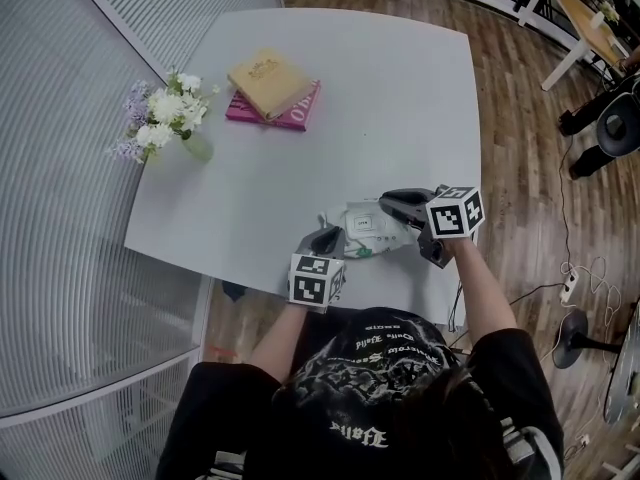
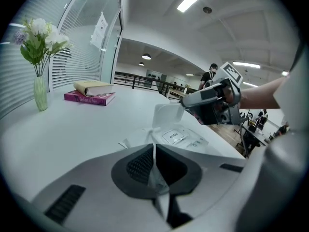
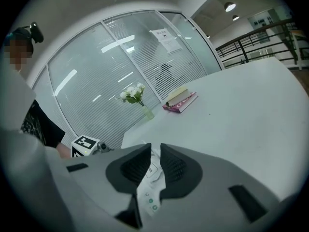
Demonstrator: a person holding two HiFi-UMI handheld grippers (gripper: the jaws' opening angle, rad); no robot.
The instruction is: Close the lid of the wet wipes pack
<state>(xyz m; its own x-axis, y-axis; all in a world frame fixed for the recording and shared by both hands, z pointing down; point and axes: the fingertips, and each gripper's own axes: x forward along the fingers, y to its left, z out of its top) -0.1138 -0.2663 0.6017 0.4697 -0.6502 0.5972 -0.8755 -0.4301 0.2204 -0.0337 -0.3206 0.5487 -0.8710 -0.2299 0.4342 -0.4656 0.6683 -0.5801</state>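
Note:
The white wet wipes pack [image 1: 362,230] lies on the white table [image 1: 300,168] near its front edge. In the left gripper view its lid [image 2: 167,116] stands up open behind the "OPEN" label on the pack [image 2: 178,138]. My left gripper [image 1: 330,236] is shut on the thin film edge at the pack's near end [image 2: 154,151]. My right gripper [image 1: 385,205] reaches in from the right, its tips at the lid's upper corner [image 2: 186,102]. In the right gripper view its jaws [image 3: 155,151] stand a narrow gap apart, with the pack [image 3: 150,187] showing below.
Two stacked books [image 1: 272,88] lie at the table's far side, and a small vase of flowers [image 1: 165,113] stands at the far left. The table's front edge runs just under both grippers. A glass wall with blinds is on the left.

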